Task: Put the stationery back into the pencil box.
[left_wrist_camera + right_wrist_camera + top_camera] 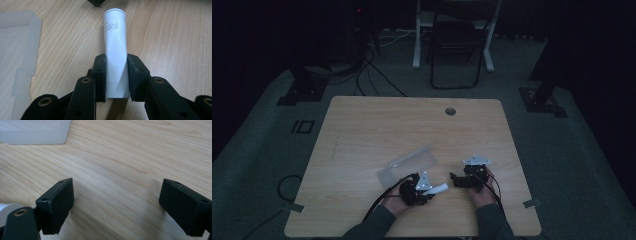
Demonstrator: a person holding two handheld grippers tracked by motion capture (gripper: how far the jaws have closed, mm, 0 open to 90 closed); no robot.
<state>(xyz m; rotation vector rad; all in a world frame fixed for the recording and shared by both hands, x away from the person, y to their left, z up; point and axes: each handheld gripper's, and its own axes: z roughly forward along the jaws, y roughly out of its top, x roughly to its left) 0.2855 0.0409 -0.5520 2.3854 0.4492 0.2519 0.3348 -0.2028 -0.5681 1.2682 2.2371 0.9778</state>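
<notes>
**White tube pinched in the left gripper on a wooden table**

Surroundings: a translucent plastic folder (409, 164) lies flat on the wooden table (362, 125), just beyond the two grippers and slightly to the left; its near edge and a notched side show at the left margin of the left gripper view (22, 57), and one rounded corner shows at the top left of the right gripper view (35, 131). A round grommet hole (450, 111) sits near the table's far edge. Beyond the table, on the dark floor, stand a black folding chair (457, 45) and loose cables (367, 70). Nothing lies between the two grippers but bare wood.

Object: the white tube (115, 50) is a smooth, opaque cylinder with a rimmed far end and a patch of fine grey print near that end. In the high view (437, 189) it lies low over the table, pointing toward the right gripper.

Relation to tool: the left gripper (117, 75) has both pads pressed against the tube's near end, so most of its length projects past the fingertips. The right gripper (116, 205) stands spread wide over bare wood, near the tube's free end but apart from it.
</notes>
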